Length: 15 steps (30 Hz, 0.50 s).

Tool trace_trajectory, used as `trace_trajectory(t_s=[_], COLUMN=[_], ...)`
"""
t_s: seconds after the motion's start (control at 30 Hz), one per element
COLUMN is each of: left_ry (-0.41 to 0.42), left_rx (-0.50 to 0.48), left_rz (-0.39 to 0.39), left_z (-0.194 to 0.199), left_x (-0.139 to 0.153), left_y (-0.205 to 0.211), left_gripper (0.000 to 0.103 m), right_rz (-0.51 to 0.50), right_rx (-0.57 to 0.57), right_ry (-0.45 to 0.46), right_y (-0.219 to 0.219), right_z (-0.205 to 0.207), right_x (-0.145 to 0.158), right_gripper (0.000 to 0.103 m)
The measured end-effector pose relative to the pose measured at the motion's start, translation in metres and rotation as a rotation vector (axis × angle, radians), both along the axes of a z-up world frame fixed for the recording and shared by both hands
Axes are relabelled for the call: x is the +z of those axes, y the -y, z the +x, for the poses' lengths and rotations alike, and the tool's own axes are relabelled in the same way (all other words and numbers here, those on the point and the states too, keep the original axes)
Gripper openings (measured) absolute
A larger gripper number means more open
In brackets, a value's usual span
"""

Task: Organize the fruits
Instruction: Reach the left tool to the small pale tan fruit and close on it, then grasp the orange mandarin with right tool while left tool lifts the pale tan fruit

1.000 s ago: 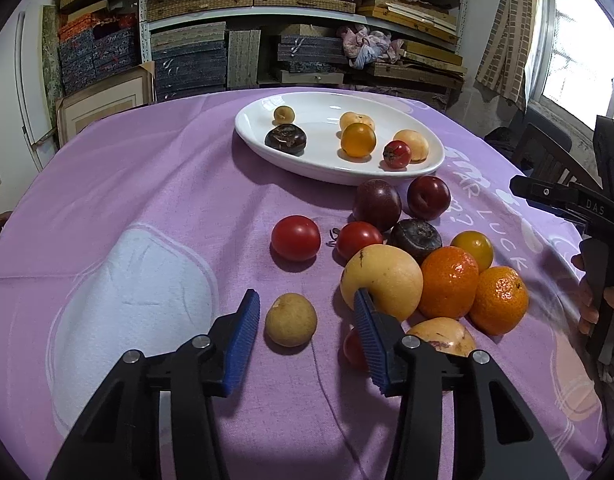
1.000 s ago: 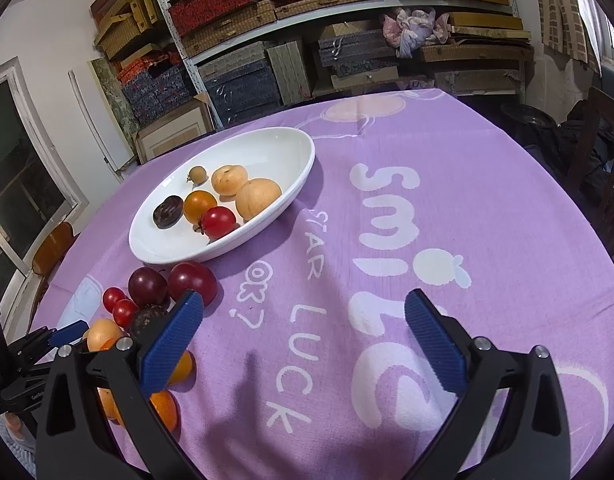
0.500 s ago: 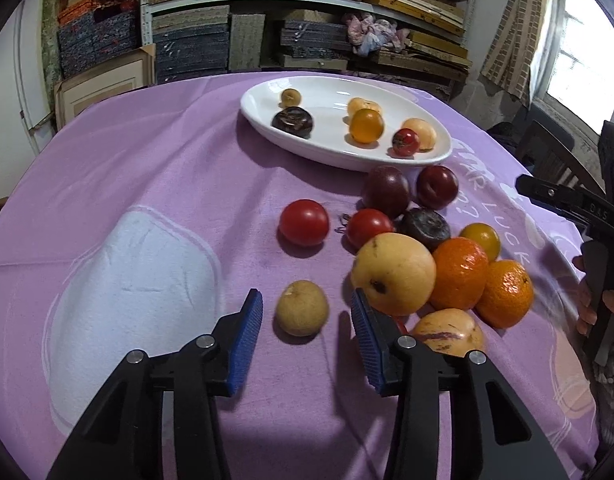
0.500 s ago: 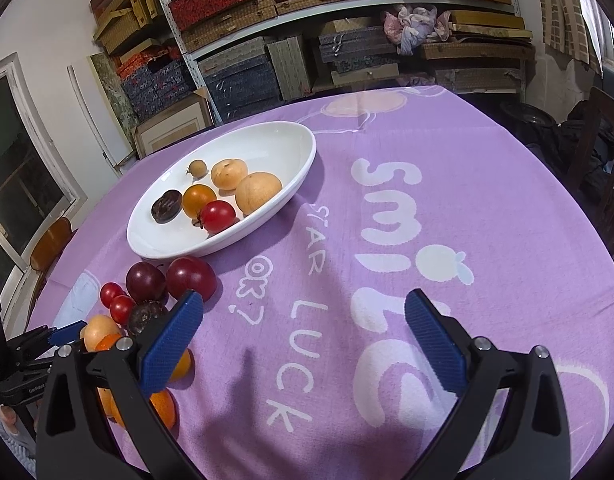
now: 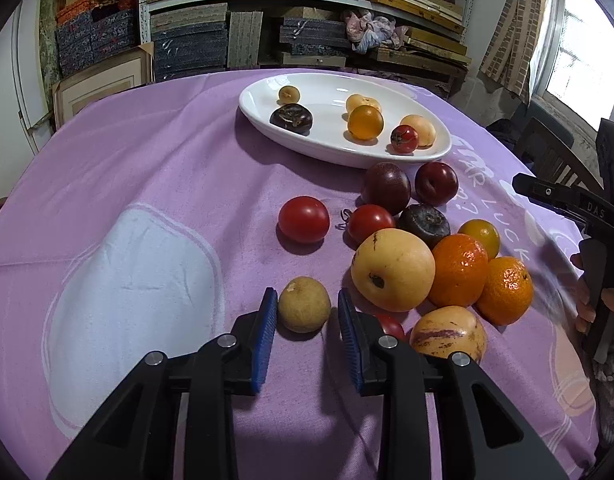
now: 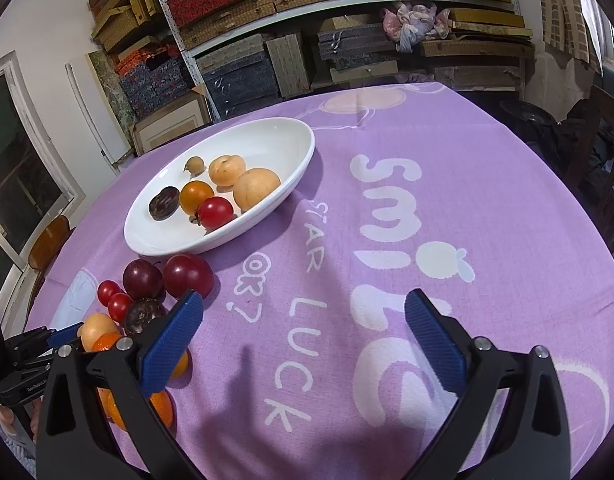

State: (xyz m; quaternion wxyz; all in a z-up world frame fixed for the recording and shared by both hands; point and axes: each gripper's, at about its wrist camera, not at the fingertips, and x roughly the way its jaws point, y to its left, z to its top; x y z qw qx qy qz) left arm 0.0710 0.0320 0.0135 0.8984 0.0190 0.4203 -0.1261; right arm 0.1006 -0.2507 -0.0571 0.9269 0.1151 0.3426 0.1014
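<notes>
Lilac cloth (image 5: 155,168) covers the round bench, and on it a small tan fruit (image 5: 303,304) is framed by the left gripper (image 5: 303,322). The fruit sits on the cloth between the two blue fingers (image 5: 266,332), near their tips, with its far half past them. The fingers are closing on it; the left pad is seen at the fruit's edge, while a thin strip of cloth is still visible between the fruit and the right pad, so a firm grip cannot be confirmed.

Just to the right of that gripper a loose heap is gathered: a large yellow pear-like fruit (image 5: 393,269), two oranges (image 5: 459,270), a striped yellow fruit (image 5: 448,334), a dark wrinkled fruit (image 5: 424,220), two plums (image 5: 386,188), a small yellow tomato (image 5: 480,236) and red tomatoes (image 5: 303,219), one of which is set apart to the left. The pear-like fruit is near the right finger but not touching the tan fruit.

Further back a white oval dish (image 5: 331,148) is placed, already holding six small fruits.

The right gripper (image 6: 303,334) is held over bare printed cloth, its fingers spread wide with nothing between them; the heap is seen beside its left finger
</notes>
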Motion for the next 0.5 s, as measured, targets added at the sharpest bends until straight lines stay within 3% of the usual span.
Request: trace_trajectory(t_s=[0.3, 0.5], left_ry=[0.017, 0.036], left_rx=[-0.010, 0.018], left_rz=[0.014, 0.025], left_z=[-0.002, -0.005], left_x=[0.000, 0.002], left_y=[0.004, -0.001], left_gripper=[0.027, 0.027], right_rz=[-0.008, -0.044], right_rx=[0.026, 0.155], right_ry=[0.002, 0.054], right_y=[-0.004, -0.022], right_z=[-0.001, -0.015], right_x=[0.000, 0.013], right_gripper=[0.099, 0.099])
